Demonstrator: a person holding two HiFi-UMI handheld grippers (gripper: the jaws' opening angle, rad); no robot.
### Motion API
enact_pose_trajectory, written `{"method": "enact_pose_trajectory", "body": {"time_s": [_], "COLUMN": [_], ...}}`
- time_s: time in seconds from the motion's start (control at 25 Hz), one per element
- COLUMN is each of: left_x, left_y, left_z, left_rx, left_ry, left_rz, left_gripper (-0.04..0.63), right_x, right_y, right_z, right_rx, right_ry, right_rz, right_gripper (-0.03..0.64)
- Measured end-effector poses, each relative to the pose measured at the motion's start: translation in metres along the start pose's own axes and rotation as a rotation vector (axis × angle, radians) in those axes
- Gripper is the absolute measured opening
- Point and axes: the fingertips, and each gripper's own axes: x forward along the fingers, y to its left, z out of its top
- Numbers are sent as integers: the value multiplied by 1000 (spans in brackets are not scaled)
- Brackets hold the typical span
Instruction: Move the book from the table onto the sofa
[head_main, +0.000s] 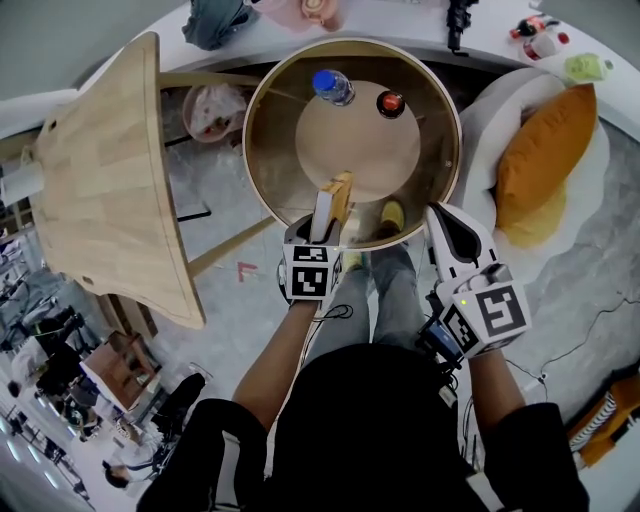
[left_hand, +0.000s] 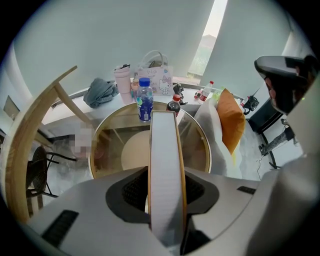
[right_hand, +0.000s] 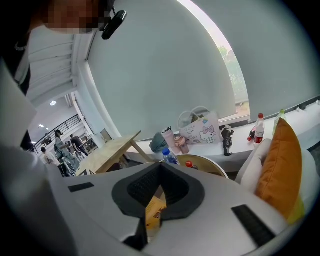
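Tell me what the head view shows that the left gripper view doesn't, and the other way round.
Head view only: the person's legs and a yellow shoe by the round table. Left gripper view only: a bright window strip. Both: the book clamped in the left hand-held gripper, the water bottle, the orange cushion and that table.

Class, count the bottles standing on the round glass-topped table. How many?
2. A clear blue-capped bottle stands at the far side; a dark red-capped bottle stands just right of it. The book and left gripper may hide something at the near rim.
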Motion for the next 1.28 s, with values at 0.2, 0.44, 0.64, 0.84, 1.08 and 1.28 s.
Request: {"method": "enact_pose_trajectory", "body": {"time_s": [0.2,0.44,0.64,0.84,1.08,1.28], "left_x": [-19,-50,-76,-101,-129,-148], "left_y": [3,-1,-11,-26,-44,-71], "left_z": [-2,1,10,11,14,21], "left_rx": [9,50,112,181,255,306], "left_ry": [-37,-101,-171,-232,-298,-357], "left_rz": [-18,-56,-105,-159,-224,-281], "left_gripper": [150,150,150,150,150,150], "right_x": [-13,-42,-74,-114,-162,-203], "right_y": [15,35,43,56,75,88], "right_z": [8,6,13,10,6,9], "right_rx": [-2,-38,-50,-69,-85,-95], "right_ry": [-22,-69,-135,-205,-277,-329], "right_rz": [-27,-57,-145,-227,-341,-431], "right_gripper": [12,12,12,12,12,12]}}
